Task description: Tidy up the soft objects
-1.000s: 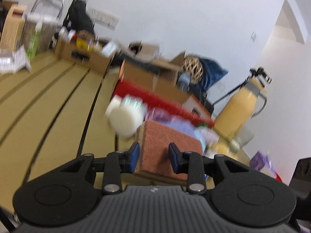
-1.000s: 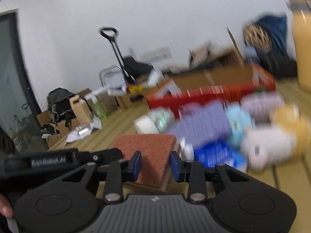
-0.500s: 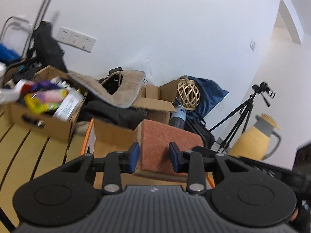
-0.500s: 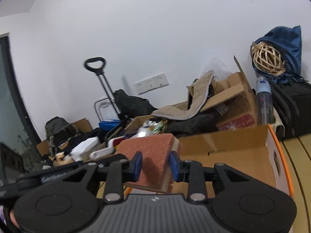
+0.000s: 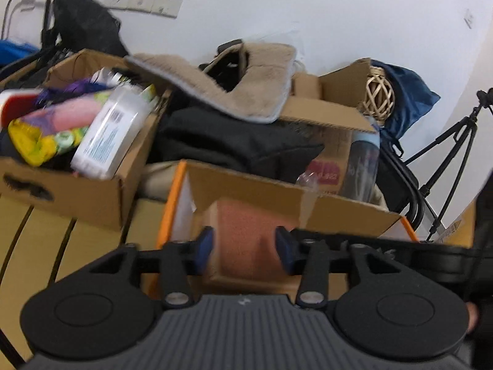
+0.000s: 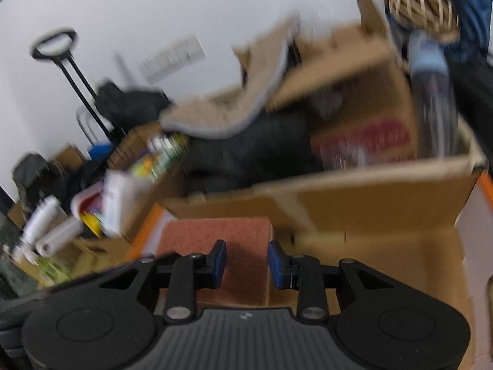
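Sponge block, rust-red on top with a tan foam layer beneath, sits low in the centre of both wrist views, caught between the two claws. In the left wrist view, the left gripper has just been spreading its jaws; the block is between the blue pads, but a thin gap shows on each side and they do not seem to press it. In the right wrist view, the right gripper is clamped on the sponge block, its blue pads pressed into the near edge.

Directly behind and below the block is an open cardboard box with orange-edged walls, its brown floor filling the lower right of the right wrist view. Further up the left wrist frame lie a black garment and a beige fleecy mat. At left a second carton holds bright packets. A wicker ball sits at upper right, against the white wall.
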### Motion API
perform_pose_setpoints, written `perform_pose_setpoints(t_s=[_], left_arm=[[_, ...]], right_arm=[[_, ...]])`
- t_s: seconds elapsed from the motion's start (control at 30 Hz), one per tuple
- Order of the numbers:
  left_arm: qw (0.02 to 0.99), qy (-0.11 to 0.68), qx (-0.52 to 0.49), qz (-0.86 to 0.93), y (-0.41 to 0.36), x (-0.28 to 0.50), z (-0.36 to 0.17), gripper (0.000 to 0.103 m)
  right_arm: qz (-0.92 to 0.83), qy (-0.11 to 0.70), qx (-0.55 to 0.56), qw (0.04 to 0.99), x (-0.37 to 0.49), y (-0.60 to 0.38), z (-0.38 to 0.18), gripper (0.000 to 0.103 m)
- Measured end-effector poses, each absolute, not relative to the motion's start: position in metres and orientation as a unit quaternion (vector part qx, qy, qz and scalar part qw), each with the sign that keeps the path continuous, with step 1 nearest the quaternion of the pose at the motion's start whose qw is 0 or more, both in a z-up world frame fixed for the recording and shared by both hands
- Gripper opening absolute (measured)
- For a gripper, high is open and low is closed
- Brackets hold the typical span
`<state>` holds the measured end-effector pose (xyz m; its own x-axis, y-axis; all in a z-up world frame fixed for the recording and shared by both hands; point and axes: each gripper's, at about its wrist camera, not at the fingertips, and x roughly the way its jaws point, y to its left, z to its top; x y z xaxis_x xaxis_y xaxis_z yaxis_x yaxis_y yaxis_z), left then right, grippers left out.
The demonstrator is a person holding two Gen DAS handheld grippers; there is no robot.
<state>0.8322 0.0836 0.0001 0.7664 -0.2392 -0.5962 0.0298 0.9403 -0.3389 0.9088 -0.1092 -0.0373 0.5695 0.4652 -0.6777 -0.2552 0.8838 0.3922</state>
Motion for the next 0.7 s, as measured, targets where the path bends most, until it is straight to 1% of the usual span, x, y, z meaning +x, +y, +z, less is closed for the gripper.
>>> perform_pose_setpoints(t_s=[0.1, 0.2, 0.23, 0.3, 0.33, 0.37, 0.43, 0.5, 0.63, 0.7], left_arm=[[0.937, 0.311, -0.14, -0.078, 0.086, 0.81, 0.011, 0.048], [0.944, 0.287, -0.141, -0.079, 0.092, 0.78, 0.04, 0.049], [0.947, 0.278, -0.141, -0.08, 0.094, 0.768, 0.052, 0.051], [0.955, 0.255, -0.131, -0.077, 0.099, 0.738, 0.081, 0.06], [0.959, 0.244, -0.124, -0.078, 0.101, 0.722, 0.094, 0.065], [0.963, 0.231, -0.112, -0.079, 0.102, 0.701, 0.108, 0.068], [0.97, 0.213, -0.092, -0.079, 0.102, 0.66, 0.127, 0.072], [0.974, 0.2, -0.077, -0.078, 0.098, 0.618, 0.138, 0.073], [0.979, 0.174, -0.047, -0.098, 0.082, 0.521, 0.144, 0.082], [0.982, 0.155, -0.032, -0.103, 0.073, 0.472, 0.142, 0.083]], right_arm=[[0.218, 0.396, 0.122, 0.883, 0.893, -0.11, -0.032, 0.03], [0.212, 0.364, 0.106, 0.901, 0.869, -0.117, -0.002, 0.03], [0.216, 0.355, 0.101, 0.904, 0.857, -0.121, 0.011, 0.03], [0.221, 0.334, 0.085, 0.912, 0.83, -0.129, 0.042, 0.032], [0.222, 0.323, 0.076, 0.917, 0.816, -0.133, 0.056, 0.034], [0.223, 0.308, 0.067, 0.922, 0.797, -0.139, 0.072, 0.037], [0.224, 0.281, 0.053, 0.932, 0.764, -0.149, 0.1, 0.043], [0.221, 0.25, 0.045, 0.941, 0.722, -0.164, 0.123, 0.05], [0.226, 0.206, 0.031, 0.952, 0.63, -0.192, 0.143, 0.056], [0.224, 0.193, 0.027, 0.955, 0.587, -0.2, 0.144, 0.059]])
